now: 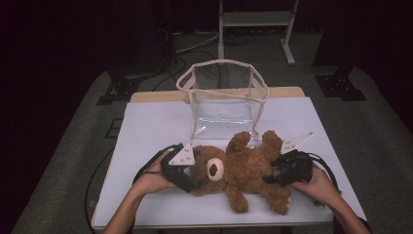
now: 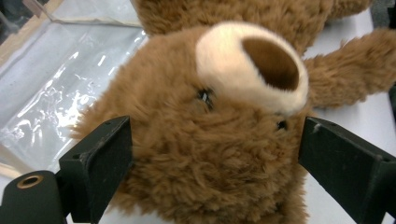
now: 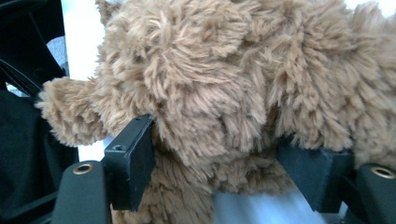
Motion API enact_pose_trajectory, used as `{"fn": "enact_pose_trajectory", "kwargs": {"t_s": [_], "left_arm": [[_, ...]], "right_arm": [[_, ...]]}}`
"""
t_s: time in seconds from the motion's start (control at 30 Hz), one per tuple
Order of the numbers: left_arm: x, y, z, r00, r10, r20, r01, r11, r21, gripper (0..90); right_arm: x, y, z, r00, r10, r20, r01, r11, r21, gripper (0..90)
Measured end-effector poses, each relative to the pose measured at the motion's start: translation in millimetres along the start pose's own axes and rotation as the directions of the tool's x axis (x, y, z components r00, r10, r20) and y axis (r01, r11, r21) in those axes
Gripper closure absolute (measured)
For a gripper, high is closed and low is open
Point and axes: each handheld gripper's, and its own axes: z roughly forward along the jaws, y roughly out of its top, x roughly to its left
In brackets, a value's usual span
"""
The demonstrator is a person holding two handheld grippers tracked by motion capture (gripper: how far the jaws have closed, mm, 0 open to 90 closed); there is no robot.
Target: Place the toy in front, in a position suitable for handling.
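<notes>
left tool (image 1: pixel 187 176): at the lower left of the high view, at the bear's head. in the left gripper view its jaws stand spread to either side of the head, with fur between them; the pads are not pressing in. released.
teddy bear (image 1: pixel 243 170): brown plush, lying on its back on the table (image 1: pixel 146 126), lower centre of the high view, head toward the left, legs toward the right, pale muzzle facing up. it lies just in front of the bag, outside it.
clear bag (image 1: pixel 221 97): transparent, cream-trimmed, standing upright at the upper centre of the high view, mouth open, nothing visible inside. its clear plastic also shows at the upper left of the left gripper view.
right tool (image 1: pixel 272 176): at the lower right of the high view, at the bear's lower body. in the right gripper view its jaws are spread with plush between and over them; whether the pads touch the fur is unclear, but no clamping shows. released.
done, as judged: both tools are placed around the bear; the bag stands ready.
left, as judged: closing on the bear, lifting it, and lowering it into the bag.
</notes>
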Motion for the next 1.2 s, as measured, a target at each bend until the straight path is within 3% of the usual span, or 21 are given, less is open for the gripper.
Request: {"fn": "enact_pose_trajectory", "kwargs": {"t_s": [0.13,0.23,0.3,0.43,0.57,0.67,0.73,0.8,0.9,0.93,1.1,1.13,1.17,1.2], "left_arm": [[-4.6,-5.1,17.0,0.9988,0.001,-0.05,-0.001,1.0,0.004,9.2],[-4.7,-5.1,16.8,0.9973,-0.009,-0.072,0.009,0.9999,-0.008,26.1],[-8.5,-2.2,13.9,0.9949,0.014,-0.1,-0.014,0.9999,-0.003,33.9],[-8.0,2.1,9.8,0.995,0.017,-0.099,-0.015,0.9998,0.015,37.9],[-4.9,3.4,-2.3,0.997,0.01,-0.077,-0.009,0.9998,0.017,38.4],[-5.9,1.2,-18.2,0.999,-0.009,-0.045,0.01,0.9997,0.023,37.9],[-5.6,-1.3,-20.0,0.9994,-0.018,-0.03,0.019,0.9992,0.036,37.0],[-6.4,-8.3,-16.1,0.9986,-0.028,-0.045,0.031,0.9966,0.076,28.1],[-4.4,-10.1,-18.1,0.9973,-0.054,-0.05,0.056,0.9973,0.048,19.7],[-2.6,-9.9,-21.1,0.9965,-0.066,-0.051,0.067,0.9975,0.022,18.9],[-2.3,-8.6,-21.6,0.9978,-0.046,-0.047,0.047,0.9985,0.027,17.4],[-2.4,-7.6,-22.0,0.9981,-0.038,-0.048,0.039,0.9988,0.03,17.4],[-2.2,-6.1,-22.6,0.9984,-0.031,-0.048,0.032,0.9992,0.022,17.1],[-2.2,-6.1,-22.6,0.9984,-0.031,-0.048,0.032,0.9992,0.022,17.1]], "right_arm": [[-2.4,-1.0,5.3,0.9999,0.008,-0.014,-0.009,1.0,-0.01,30.0],[-4.0,-1.0,7.0,0.9995,0.012,-0.028,-0.012,1.0,-0.012,34.4],[-6.2,-0.2,7.2,0.9974,0.033,-0.064,-0.035,0.999,-0.027,46.1],[-5.1,3.4,4.3,0.9937,0.037,-0.106,-0.042,0.998,-0.046,53.7],[-3.6,8.1,2.7,0.9886,0.044,-0.144,-0.051,0.998,-0.047,54.0],[1.7,12.8,7.2,0.9799,0.051,-0.193,-0.06,0.997,-0.04,53.0],[3.0,13.3,9.5,0.9788,0.05,-0.198,-0.058,0.998,-0.033,52.0],[5.1,12.0,17.6,0.9832,0.041,-0.178,-0.045,0.999,-0.021,45.7],[3.3,10.3,16.3,0.9826,0.048,-0.179,-0.056,0.998,-0.039,40.0],[1.5,6.2,9.8,0.9841,0.055,-0.169,-0.065,0.996,-0.058,36.4],[0.8,-3.7,-12.5,0.993,0.06,-0.102,-0.067,0.995,-0.071,31.8],[0.0,-7.4,-20.5,0.9953,0.061,-0.075,-0.067,0.995,-0.076,31.6],[-1.8,-15.8,-36.7,0.9974,0.072,0.002,-0.072,0.995,-0.074,32.0],[-3.6,-20.8,-44.1,0.9964,0.073,0.043,-0.07,0.995,-0.072,32.7]]}}
